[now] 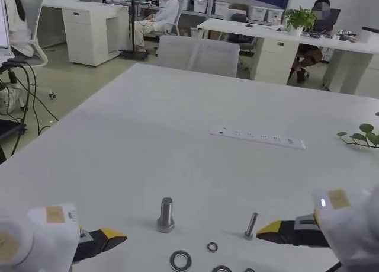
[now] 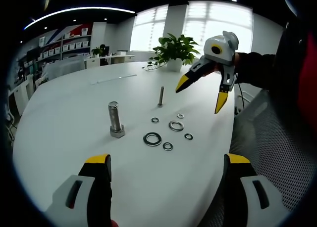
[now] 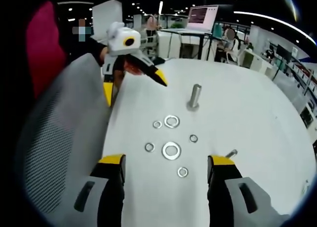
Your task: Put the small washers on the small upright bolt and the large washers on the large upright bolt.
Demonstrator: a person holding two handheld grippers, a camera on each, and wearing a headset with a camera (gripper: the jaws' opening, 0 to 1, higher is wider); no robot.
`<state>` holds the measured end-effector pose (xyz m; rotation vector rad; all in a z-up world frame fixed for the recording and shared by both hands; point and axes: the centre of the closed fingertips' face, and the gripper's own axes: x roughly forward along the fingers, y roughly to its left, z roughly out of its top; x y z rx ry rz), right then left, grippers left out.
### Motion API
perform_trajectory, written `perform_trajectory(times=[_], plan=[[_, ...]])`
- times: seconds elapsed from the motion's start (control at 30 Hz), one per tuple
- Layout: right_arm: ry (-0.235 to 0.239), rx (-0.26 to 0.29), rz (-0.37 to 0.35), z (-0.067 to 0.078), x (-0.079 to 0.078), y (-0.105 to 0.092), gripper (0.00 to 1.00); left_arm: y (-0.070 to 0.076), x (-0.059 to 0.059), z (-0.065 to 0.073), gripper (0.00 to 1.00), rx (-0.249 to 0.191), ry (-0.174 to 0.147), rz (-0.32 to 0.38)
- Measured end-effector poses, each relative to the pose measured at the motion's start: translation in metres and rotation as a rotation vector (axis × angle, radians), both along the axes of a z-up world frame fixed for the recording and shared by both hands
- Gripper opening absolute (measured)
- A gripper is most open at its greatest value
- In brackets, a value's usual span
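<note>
Open-plan office space lies behind a white worktop point(image 1: 177, 136), with desks point(image 1: 89, 29) and seated people point(image 1: 160, 17) at the far side. A white power strip point(image 1: 257, 137) lies flat farther back on the worktop, and a potted plant point(image 2: 173, 51) stands at one end.

The left gripper point(image 2: 167, 158) has its jaws spread wide. Nothing is between them and they touch nothing. They hang over the near edge and point across the worktop toward the bolts. The right gripper point(image 3: 166, 160) is likewise spread wide and empty. In the left gripper view it is raised above the surface, with its yellow tips angled downward near the small bolt point(image 2: 161, 96). A mesh chair point(image 3: 64, 138) sits beside the worktop edge.

The large bolt point(image 2: 115, 119) stands on its hex head with its long axis vertical and its threaded shank pointing straight up. The small bolt is also upright on its head, thin shank up, and is well apart from the large one.

Two large washers point(image 2: 152, 139) and four small washers point(image 2: 155, 120) lie flat on the worktop in a loose cluster. They sit between the two bolts and a little nearer the person. Each washer is separate and none is stacked. None is on either bolt.
</note>
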<state>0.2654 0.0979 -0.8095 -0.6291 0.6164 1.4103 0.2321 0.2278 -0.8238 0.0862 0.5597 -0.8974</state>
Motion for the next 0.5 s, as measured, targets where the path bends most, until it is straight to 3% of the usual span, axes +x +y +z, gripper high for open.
perform_trajectory(times=[0.5], plan=[[-0.024,-0.088,0.069,-0.0084,0.0042,0.0081,0.55,-0.0025,-0.0010,0.0014,0.93,-0.012,-0.006,0.009]])
